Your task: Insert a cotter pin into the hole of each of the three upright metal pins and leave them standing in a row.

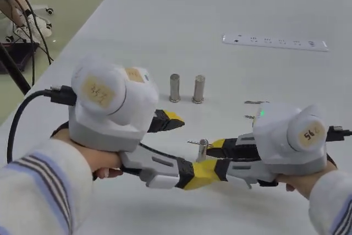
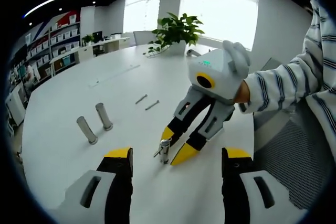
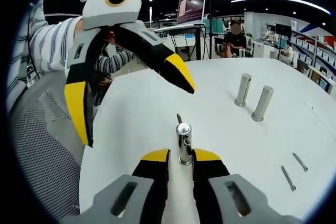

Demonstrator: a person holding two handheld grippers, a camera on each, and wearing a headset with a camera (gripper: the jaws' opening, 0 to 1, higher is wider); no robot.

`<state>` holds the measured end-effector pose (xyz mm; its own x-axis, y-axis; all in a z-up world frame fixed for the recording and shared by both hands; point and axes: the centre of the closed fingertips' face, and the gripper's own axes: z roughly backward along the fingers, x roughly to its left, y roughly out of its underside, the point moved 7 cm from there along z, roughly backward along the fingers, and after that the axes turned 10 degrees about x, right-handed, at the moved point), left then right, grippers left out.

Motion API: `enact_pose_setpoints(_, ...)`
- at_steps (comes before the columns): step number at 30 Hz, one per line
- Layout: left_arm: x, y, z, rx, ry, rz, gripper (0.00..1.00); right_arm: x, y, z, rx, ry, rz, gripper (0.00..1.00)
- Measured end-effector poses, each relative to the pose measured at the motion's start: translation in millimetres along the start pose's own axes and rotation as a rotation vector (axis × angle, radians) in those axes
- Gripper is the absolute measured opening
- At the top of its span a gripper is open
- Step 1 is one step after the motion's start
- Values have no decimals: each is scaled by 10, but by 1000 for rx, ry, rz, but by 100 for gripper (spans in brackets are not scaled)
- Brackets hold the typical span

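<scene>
**Desk:** What is the right gripper (image 3: 181, 157) doing at the white counter (image 1: 165, 20)?

**Photographer:** Its yellow-tipped jaws are drawn narrow, one on each side of the foot of an upright metal pin (image 3: 184, 139). That pin stands on the counter nearest the person. One jaw looks to be against it and the other a sliver off. Whether they actually clamp it, I cannot tell.

**Desk:** And the pin itself?

**Photographer:** A cotter pin (image 1: 194, 143) sits crosswise through its top and pokes out toward the left gripper (image 2: 177, 154).

**Desk:** How does that one stand?

**Photographer:** Spread wide and carrying nothing. In the left gripper view its two jaws are well apart, with the metal pin and the right gripper's tips between them. In the head view its lower jaw runs up close to the right gripper's lower jaw. Whether they touch is not clear.

**Desk:** What else lies around?

**Photographer:** Farther out, a second upright pin (image 1: 175, 87) and a third upright pin (image 1: 198, 89) stand side by side, apart from both grippers. A pair of loose cotter pins (image 3: 287, 178) lies flat on the counter to the right of them. A white power strip (image 1: 275, 42) lies beyond. A striped sleeve (image 1: 38, 185) covers the arm holding the left gripper.
</scene>
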<state>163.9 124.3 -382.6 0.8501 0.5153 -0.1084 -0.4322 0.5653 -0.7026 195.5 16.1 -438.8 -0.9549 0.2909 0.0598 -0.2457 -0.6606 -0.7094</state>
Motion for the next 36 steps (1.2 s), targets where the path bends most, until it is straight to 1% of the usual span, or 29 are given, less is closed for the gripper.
enact_pose_setpoints(2, -3, 47, -7, -14, -10, 24, 78, -3, -5, -15, -1, 4, -3, 11)
enact_pose_setpoints(3, -7, 65, -7, -31, -12, 37, 80, -3, -6, -19, -1, 5, -3, 11)
enact_pose_setpoints(6, -24, 107, -2, -42, -17, 45, 83, -8, -7, -37, 2, 10, -3, 9)
enact_pose_setpoints(8, -24, 120, -3, -57, -32, 54, 84, -25, -6, -48, 1, 19, -11, 7)
enact_pose_setpoints(9, -28, 125, -1, -61, -34, 58, 86, -31, -5, -49, 1, 22, -13, 5)
enact_pose_setpoints(12, -39, 123, -1, -77, -38, 66, 90, -33, -10, -56, -2, 21, -12, 5)
enact_pose_setpoints(16, -53, 135, -7, -74, -31, 68, 91, -27, -24, -63, -2, 19, 8, 5)
enact_pose_setpoints(18, -51, 140, -5, -75, -34, 70, 92, -26, -36, -68, 4, 31, 27, 4)
enact_pose_setpoints(22, -31, 172, 14, -87, -43, 100, 93, -9, -78, -104, 6, 14, 61, 4)
enact_pose_setpoints(25, -30, 194, 23, -89, -46, 108, 93, -23, -124, -120, 0, 13, 71, 4)
enact_pose_setpoints(32, -22, 254, 29, -75, -51, 123, 93, -162, -259, -141, -16, 25, 88, 4)
enact_pose_setpoints(36, 5, 262, 37, -90, -72, 124, 93, -257, -275, -170, -4, 26, 101, 4)
